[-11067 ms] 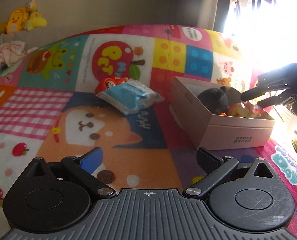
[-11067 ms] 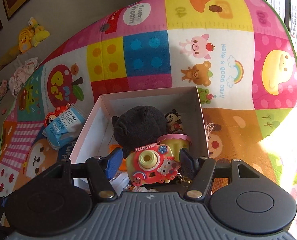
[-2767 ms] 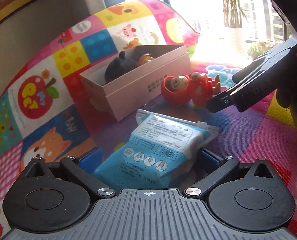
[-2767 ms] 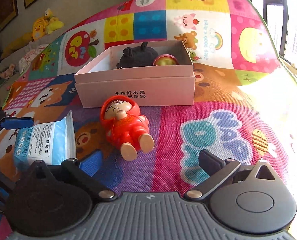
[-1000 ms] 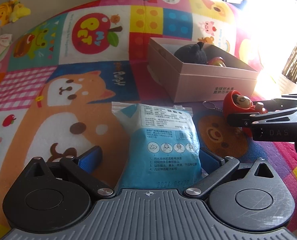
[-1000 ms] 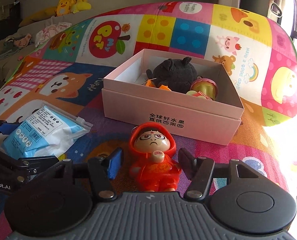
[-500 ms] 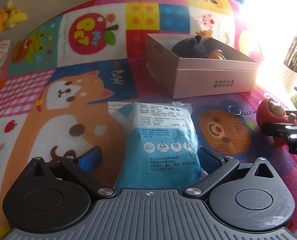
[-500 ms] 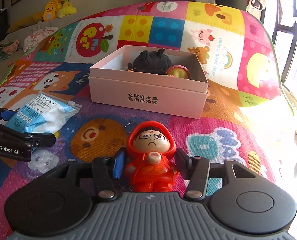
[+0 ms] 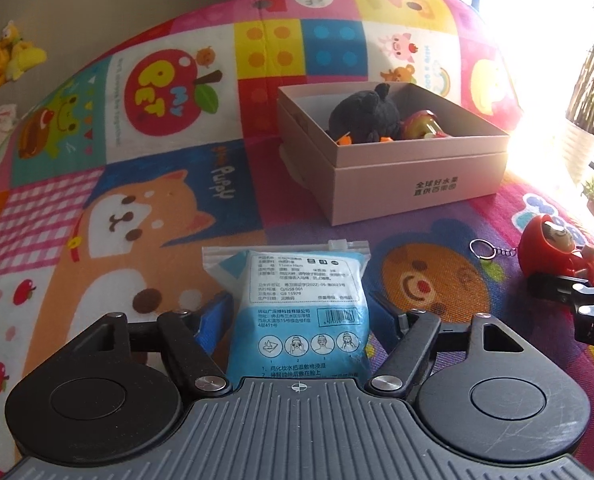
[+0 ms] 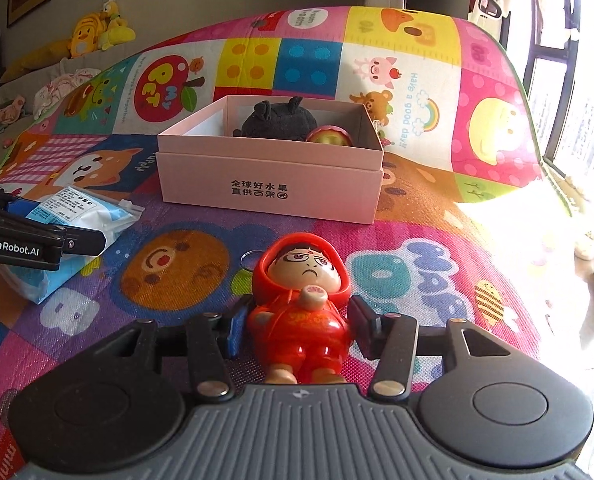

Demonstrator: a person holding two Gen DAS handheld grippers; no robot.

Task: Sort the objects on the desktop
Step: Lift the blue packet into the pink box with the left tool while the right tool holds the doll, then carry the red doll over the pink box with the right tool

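Note:
A blue-and-white sachet pack [image 9: 301,304] lies on the play mat between the fingers of my left gripper [image 9: 299,308]. Its jaws are closing and both pads press the pack's sides. My right gripper [image 10: 299,320] is shut on a red hooded doll [image 10: 305,304], gripping its body with the head pointing forward. A key ring on a chain [image 9: 481,249] trails from the doll [image 9: 553,248]. Ahead stands the open pink box [image 10: 269,176], holding a black plush [image 10: 277,122] and a round red-and-yellow toy [image 9: 425,128]. The left gripper [image 10: 57,236] shows at the right wrist view's left edge.
The colourful play mat [image 9: 137,200] covers the whole surface. Yellow plush toys [image 10: 97,28] and crumpled clothes [image 10: 61,84] lie beyond its far left edge. A potted plant [image 9: 589,136] and a bright window are on the right.
The left jaws have narrowed from wide open onto the pack, which now looks squeezed. The right gripper closed on the doll and drew it rightward, away from the box.

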